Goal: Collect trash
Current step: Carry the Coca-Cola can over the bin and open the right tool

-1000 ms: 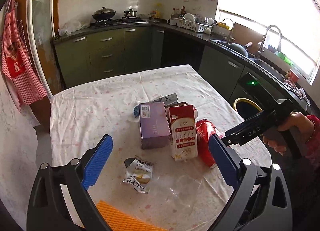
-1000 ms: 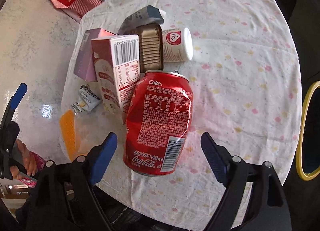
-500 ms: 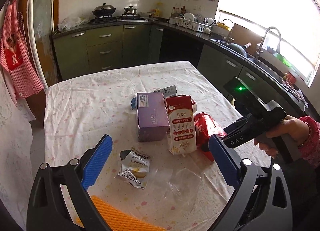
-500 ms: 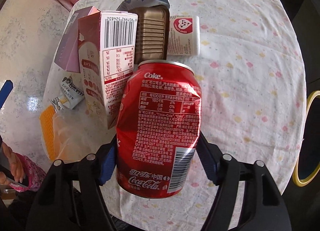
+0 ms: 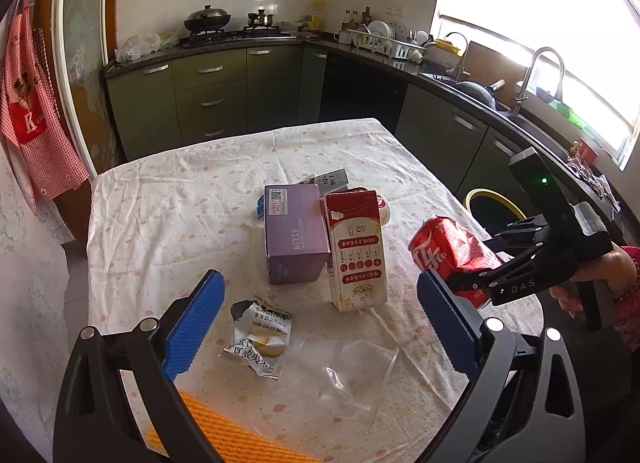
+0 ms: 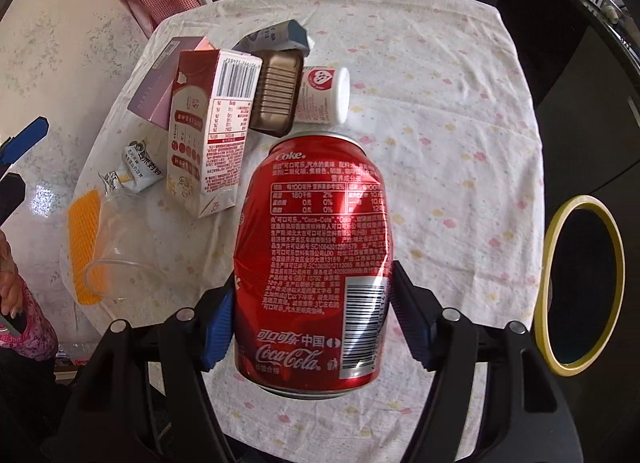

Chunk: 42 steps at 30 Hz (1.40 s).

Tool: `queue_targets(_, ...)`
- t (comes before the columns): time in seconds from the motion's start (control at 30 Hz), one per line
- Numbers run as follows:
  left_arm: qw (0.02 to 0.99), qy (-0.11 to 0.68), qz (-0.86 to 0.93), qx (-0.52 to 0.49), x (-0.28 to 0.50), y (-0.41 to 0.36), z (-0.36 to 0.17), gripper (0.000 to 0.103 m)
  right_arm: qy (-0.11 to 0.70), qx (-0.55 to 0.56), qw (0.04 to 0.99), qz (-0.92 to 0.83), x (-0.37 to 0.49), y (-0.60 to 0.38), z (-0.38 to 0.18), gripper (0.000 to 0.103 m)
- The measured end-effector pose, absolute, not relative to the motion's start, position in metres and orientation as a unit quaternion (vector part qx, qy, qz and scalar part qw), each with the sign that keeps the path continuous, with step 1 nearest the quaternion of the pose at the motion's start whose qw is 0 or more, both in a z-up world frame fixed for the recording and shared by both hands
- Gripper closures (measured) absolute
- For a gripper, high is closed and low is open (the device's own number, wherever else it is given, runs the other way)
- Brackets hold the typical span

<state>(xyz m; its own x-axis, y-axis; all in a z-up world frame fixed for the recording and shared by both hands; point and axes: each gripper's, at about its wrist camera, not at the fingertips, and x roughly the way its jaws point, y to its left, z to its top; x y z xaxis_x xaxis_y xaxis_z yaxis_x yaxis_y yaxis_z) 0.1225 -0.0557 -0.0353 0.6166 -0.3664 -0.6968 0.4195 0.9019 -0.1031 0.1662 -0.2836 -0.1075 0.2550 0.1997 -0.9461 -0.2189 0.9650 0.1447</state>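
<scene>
The right gripper (image 6: pixel 310 323) is clamped on a dented red cola can (image 6: pixel 316 263), its blue pads (image 6: pixel 216 327) pressed against the can's lower sides. In the left wrist view the can (image 5: pixel 448 251) is seen lifted clear of the tablecloth (image 5: pixel 168 203), tilted, with its top pointing away from the gripper body (image 5: pixel 520 263). Just beyond the can's top, a white yoghurt bottle (image 6: pixel 326 97) is laid on its side, and touching it to the left a ribbed brown tray (image 6: pixel 278 95) is seen. Further left a red-and-white carton (image 6: pixel 208 143) is stood upright, with a purple box (image 6: pixel 168 83) behind it. To the right of the gripper, off the table edge, a yellow-rimmed bin (image 6: pixel 580 287) is seen on the floor.

The left gripper (image 5: pixel 316 327) is held open and empty, its blue fingers (image 5: pixel 192 323) spread wide above the near part of the table. Between them, a torn snack wrapper (image 5: pixel 260 339) is laid flat near the left finger, and a clear plastic cup (image 5: pixel 348 375) is laid on its side near the right one. Below the fingers an orange mesh piece (image 5: pixel 224 431) is seen. Ahead of the fingers, the purple box and the carton are stood side by side.
</scene>
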Motion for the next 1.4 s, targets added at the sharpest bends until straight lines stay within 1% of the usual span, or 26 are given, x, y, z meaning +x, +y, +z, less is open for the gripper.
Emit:
queue_targets(0.2,0.897,0.379,-0.224,0.041,0.120,-0.070,-0.034,0.007,0.568,0.038,0.817,0.091,0.160,-0.342,-0.087,0.037)
queue_targets(0.37,0.894,0.382,-0.227,0.050,0.120,-0.085,-0.034,0.007,0.551,0.081,0.831,0.004,0.165,-0.431,-0.085,0.037)
queue_targets(0.53,0.891,0.389,-0.228,0.056,0.121,-0.096,-0.039,0.007,0.556,0.120,0.817,-0.097,0.170,-0.523,-0.113,0.037)
queue_targets(0.73,0.889,0.395,-0.223,0.066,0.125,-0.104,-0.041,0.007,0.578,0.161,0.787,-0.145,0.181,-0.583,-0.158,0.036)
queue_targets(0.83,0.888,0.398,-0.221,0.071,0.126,-0.106,-0.041,0.007,0.575,0.171,0.783,-0.162,0.181,-0.596,-0.166,0.033)
queue_targets(1.0,0.886,0.401,-0.219,0.076,0.128,-0.107,-0.043,0.007,0.545,0.173,0.805,-0.157,0.168,-0.590,-0.150,0.032)
queue_targets(1.2,0.886,0.406,-0.210,0.075,0.128,-0.097,-0.048,0.007,0.501,0.167,0.839,-0.129,0.133,-0.554,-0.121,0.028)
queue_targets(1.4,0.884,0.414,-0.197,0.089,0.135,-0.087,-0.053,0.007,0.487,0.176,0.851,-0.090,0.099,-0.516,-0.123,0.027)
